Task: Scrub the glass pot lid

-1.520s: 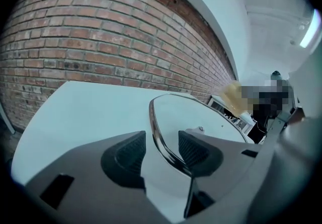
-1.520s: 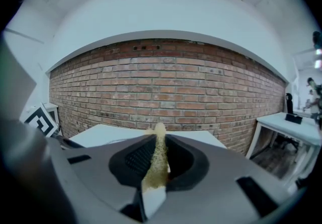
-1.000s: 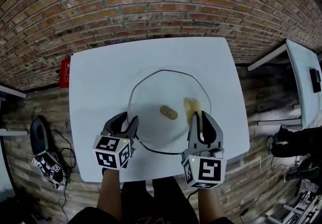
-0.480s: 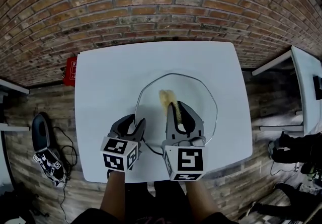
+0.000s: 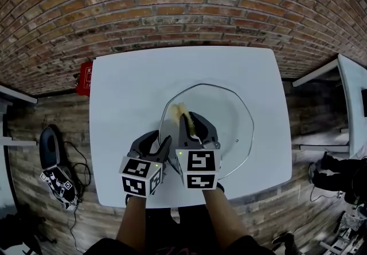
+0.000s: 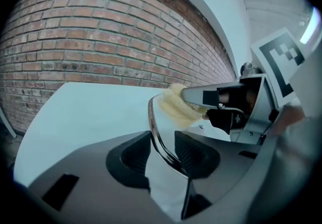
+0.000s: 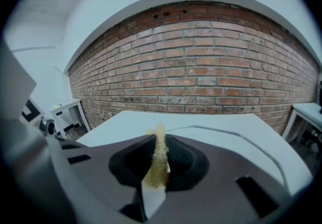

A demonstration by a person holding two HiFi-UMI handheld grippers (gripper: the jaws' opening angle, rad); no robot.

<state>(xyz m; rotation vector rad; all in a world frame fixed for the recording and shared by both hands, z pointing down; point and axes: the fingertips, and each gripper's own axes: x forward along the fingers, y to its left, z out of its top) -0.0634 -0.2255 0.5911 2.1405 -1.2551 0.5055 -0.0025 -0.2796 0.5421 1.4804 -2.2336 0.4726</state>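
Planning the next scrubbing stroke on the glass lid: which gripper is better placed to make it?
Right. The right gripper is shut on the sponge, which sits against the glass lid. The left gripper grips the lid's rim, so it should probably keep steadying.

Unreadable white marks, perhaps characters, on the red object (image 5: 85, 78)

Open tabletop (image 5: 126, 93) L & R of lid (image 5: 232, 113); brick wall (image 5: 172, 2) behind

glossy glass pot lid (image 5: 230, 117) with a shiny metal rim between the left gripper's (image 5: 160, 140) matt plastic jaws; coarse fibrous sponge (image 5: 179, 112) in the right gripper's (image 5: 192, 120).
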